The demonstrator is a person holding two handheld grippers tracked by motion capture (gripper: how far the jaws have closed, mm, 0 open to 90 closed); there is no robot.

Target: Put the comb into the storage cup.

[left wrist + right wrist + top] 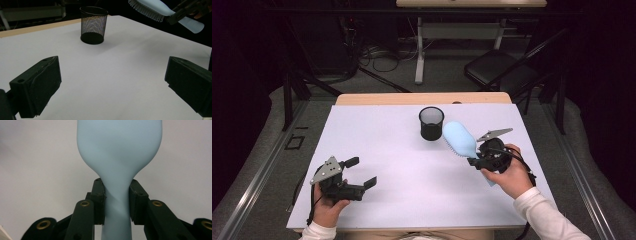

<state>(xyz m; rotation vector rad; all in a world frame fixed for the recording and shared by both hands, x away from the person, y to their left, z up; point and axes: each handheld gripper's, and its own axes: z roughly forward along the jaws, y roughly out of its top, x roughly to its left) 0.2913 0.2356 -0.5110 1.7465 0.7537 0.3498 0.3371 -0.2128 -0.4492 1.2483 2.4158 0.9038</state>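
At lower left of the high view, the left gripper [361,172] is held just above the white table [412,170], its jaws spread wide with nothing between them. Near upper centre, a black mesh cup [431,123] is seen standing upright. Just right of the cup, a light blue brush [460,139] is held in the air, bristles downward, its neck clamped between the narrowed jaws of the right gripper [476,161].

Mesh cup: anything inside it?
The black mesh cup looks empty through its mesh in the left gripper view, but its dark bottom hides small items. The blue brush is outside it.
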